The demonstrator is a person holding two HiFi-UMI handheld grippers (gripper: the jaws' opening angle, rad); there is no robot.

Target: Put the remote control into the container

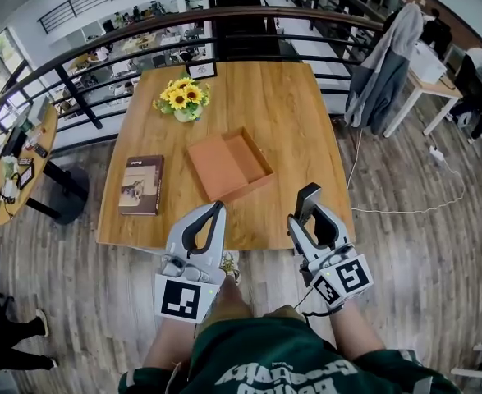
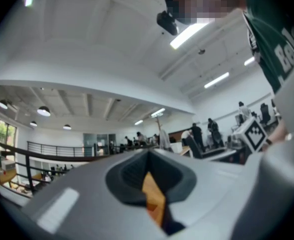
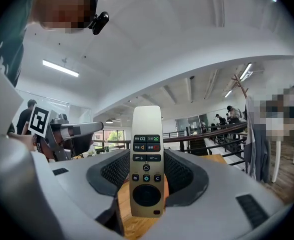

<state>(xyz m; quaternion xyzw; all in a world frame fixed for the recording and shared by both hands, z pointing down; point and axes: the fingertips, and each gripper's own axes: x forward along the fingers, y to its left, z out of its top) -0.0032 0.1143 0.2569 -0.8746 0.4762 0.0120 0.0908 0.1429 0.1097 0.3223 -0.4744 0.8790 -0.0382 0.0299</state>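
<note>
Wooden table (image 1: 290, 113) on an office mezzanine lay ahead of both tools, bearing the open, shallow brown cardboard box (image 1: 228, 165) taken to be the container, ahead and to the left of the right gripper (image 1: 309, 191). That tool's jaws were clamped on the remote control (image 3: 147, 159), which stood upright between the pads and projected past the tips, buttons facing its camera. Beside it, the left gripper (image 1: 216, 208) was closed with nothing in it. Judgement: carry the remote over the near rim, lower it close to the floor and lay it flat before release, since a drop from height could bounce it over the low walls. Remote noted as slim and cream-coloured, with small coloured keys above a dark round pad.
</note>
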